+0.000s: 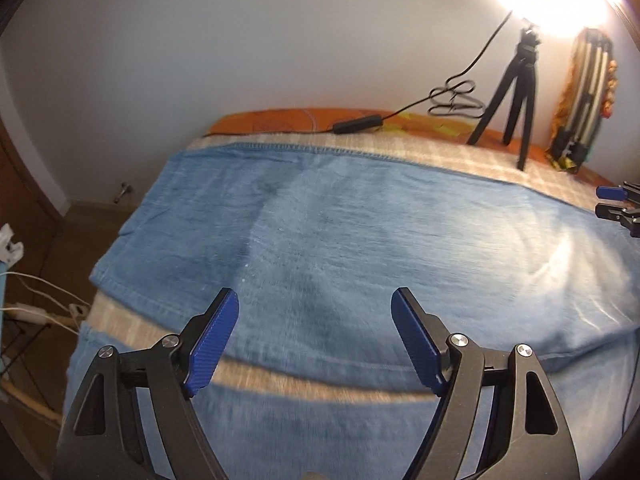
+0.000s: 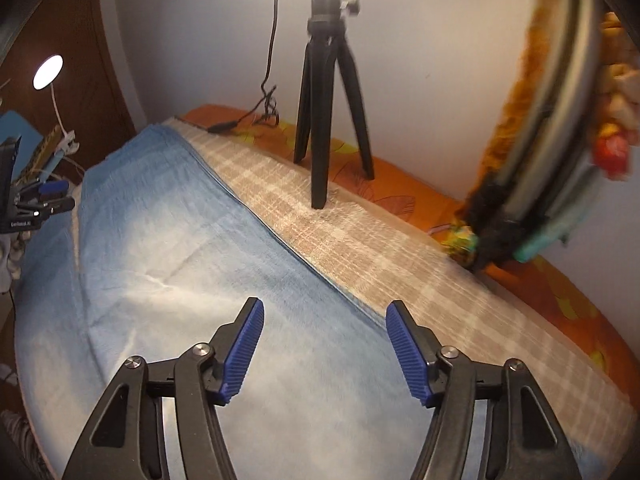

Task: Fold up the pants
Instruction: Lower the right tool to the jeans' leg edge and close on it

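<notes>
The pants [image 1: 340,240] lie flat on the bed just ahead of both tools, their length running across. The left tool [image 1: 315,300] and right tool [image 2: 324,312] gape wide, empty.

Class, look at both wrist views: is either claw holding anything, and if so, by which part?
Nothing is held. The left claw and the right claw both stand open above the blue jeans, with no cloth between their fingers.
</notes>
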`<state>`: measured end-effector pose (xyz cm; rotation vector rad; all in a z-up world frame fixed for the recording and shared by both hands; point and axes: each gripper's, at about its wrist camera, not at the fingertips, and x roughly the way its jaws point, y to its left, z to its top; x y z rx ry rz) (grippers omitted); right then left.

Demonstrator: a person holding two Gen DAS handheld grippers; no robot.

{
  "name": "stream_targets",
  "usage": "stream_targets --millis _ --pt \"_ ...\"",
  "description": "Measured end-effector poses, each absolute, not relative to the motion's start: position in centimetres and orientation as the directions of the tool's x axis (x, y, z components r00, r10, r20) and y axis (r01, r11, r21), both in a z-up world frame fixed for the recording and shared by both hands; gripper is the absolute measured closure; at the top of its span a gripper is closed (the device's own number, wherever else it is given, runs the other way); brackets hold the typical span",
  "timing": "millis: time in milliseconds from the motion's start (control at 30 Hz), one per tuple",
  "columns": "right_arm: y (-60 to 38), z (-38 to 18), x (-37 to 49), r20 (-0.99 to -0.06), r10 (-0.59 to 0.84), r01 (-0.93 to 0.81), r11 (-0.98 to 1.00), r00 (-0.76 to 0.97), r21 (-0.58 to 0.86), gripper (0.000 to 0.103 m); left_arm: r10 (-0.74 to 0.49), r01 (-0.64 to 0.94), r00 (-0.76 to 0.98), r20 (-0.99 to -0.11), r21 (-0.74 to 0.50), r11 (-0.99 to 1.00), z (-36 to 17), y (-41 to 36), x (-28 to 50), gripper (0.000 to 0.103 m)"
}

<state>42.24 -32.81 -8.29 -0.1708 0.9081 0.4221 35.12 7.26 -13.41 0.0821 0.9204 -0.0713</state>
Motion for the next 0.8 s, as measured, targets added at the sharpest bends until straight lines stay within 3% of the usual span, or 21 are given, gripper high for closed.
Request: stream_targets --millis 433,633,767,800 --pt "-31.3 -13.5 47.4 -0.827 0.337 -0.532 0.845 0.449 0.055 0.041 0.01 0.103 0.562 -0.827 0.082 0.991 -17.2 7.4 37.4 0.024" --pt "-30.9 -13.0 45.6 -0.824 0.343 -0.55 0.834 0.452 0.046 0.068 0.009 0.088 0.56 -0.828 0.07 0.994 -17.2 7.6 37.5 0.024" --pt "-29.9 -12.9 45.0 -0.831 0.313 -0.552 0.834 0.459 0.01 0.097 0.006 0.083 0.548 -0.836 0.062 0.995 -17.0 7.8 37.8 0.024" --pt "-29.7 -12.6 44.7 -0.833 0.297 -0.554 0.833 0.466 -0.013 0.098 0.009 0.072 0.546 -0.838 0.058 0.996 -16.8 8.1 37.9 0.024"
